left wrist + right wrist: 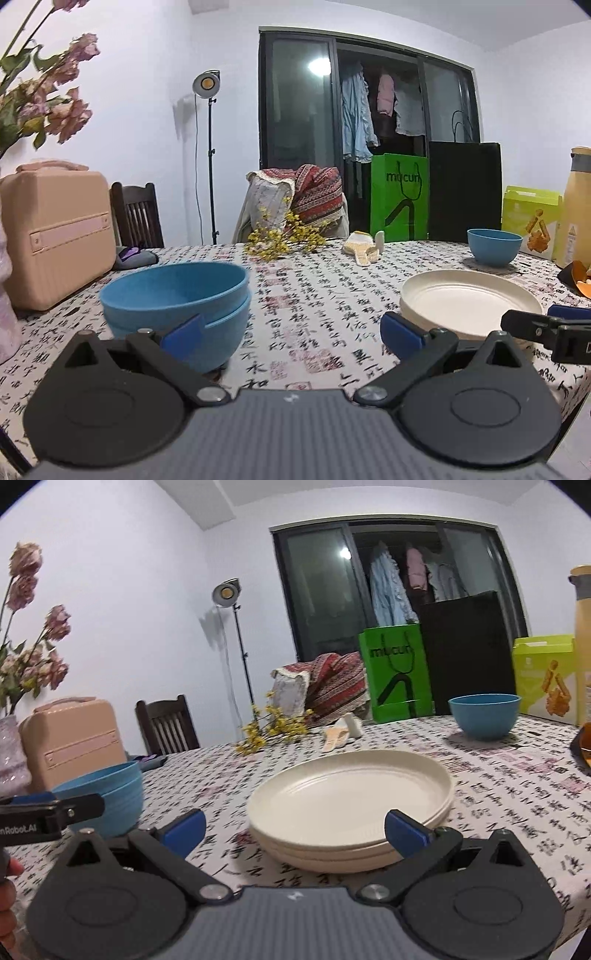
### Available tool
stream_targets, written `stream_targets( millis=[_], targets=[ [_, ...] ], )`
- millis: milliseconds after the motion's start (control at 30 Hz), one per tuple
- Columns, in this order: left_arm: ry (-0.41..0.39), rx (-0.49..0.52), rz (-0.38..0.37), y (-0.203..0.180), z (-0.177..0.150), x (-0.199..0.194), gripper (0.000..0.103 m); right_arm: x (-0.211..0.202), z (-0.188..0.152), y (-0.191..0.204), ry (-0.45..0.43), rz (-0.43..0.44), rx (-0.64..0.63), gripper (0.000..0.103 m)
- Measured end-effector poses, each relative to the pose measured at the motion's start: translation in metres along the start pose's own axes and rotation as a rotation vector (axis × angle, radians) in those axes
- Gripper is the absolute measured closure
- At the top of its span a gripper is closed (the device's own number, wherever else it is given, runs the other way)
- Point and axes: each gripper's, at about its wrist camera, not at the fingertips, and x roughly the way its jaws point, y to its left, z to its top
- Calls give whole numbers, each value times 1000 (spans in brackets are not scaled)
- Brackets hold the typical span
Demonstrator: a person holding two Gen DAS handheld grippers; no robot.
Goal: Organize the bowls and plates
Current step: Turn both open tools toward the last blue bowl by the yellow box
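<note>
Left tongs (291, 330) spread wide, empty, above desk (314, 314); stacked blue bowls (177, 299) just by left finger. Right tongs (295, 829) wide open, empty; cream plate stack (351, 805) directly ahead between fingers. Single blue bowl (484, 714) far beyond, right.

Left gripper (291, 332) fingers spread, empty; right gripper (295, 829) likewise

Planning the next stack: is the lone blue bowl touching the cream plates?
Apart. The right wrist view shows patterned tablecloth between the lone blue bowl and the cream plates.
</note>
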Motion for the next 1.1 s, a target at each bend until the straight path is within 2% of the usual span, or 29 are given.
stream_targets(
  millis=[433, 1100],
  targets=[
    [-42, 10, -57, -35, 21, 22, 0, 10, 23, -39, -43, -77, 24, 0],
    [-50, -34, -112, -84, 65, 76, 0, 37, 66, -94, -104, -124, 71, 0]
  ],
)
